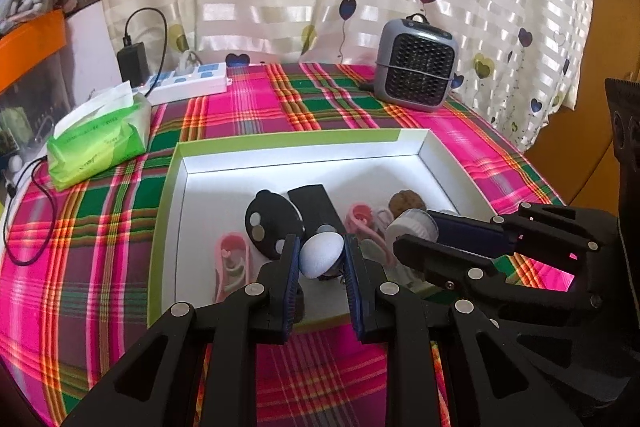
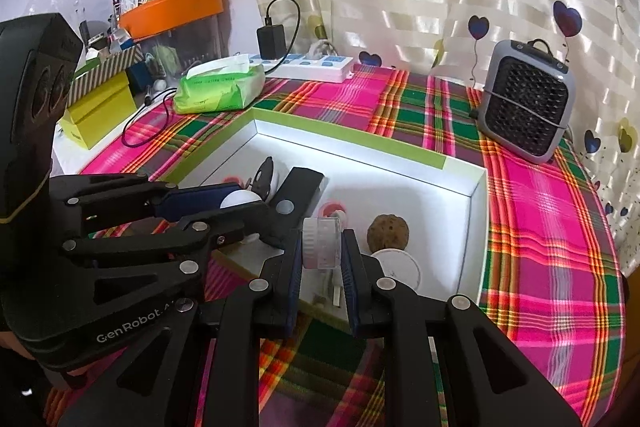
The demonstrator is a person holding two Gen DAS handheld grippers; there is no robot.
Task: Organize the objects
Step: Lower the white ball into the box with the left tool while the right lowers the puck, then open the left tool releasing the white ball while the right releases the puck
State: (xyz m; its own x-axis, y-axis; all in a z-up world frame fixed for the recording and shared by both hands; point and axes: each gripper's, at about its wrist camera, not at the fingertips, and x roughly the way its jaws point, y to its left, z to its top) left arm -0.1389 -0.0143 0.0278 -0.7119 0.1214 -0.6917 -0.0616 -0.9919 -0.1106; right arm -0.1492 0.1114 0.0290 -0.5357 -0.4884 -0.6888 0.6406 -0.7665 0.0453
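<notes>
A white box with a green rim [image 1: 288,138] [image 2: 348,143] lies on the plaid cloth. My left gripper [image 1: 322,255] [image 2: 244,205] is shut on a pale bluish round ball [image 1: 320,254] [image 2: 239,198] above the box's near side. Beside it, my right gripper [image 2: 322,247] [image 1: 416,233] is shut on a small translucent white round container [image 2: 320,243] [image 1: 410,227]. Inside the box lie a black oval piece with pale dots [image 1: 270,223], a black flat bar [image 1: 310,205] [image 2: 302,183], pink items [image 1: 232,263], a walnut [image 1: 408,202] [image 2: 388,230] and a white disc [image 2: 400,267].
A green tissue pack [image 1: 100,143] [image 2: 220,89] and a white power strip [image 1: 192,85] [image 2: 316,65] with a black charger sit at the back left. A grey grilled heater [image 1: 418,69] [image 2: 526,107] stands at the back right. A curtain hangs behind the table.
</notes>
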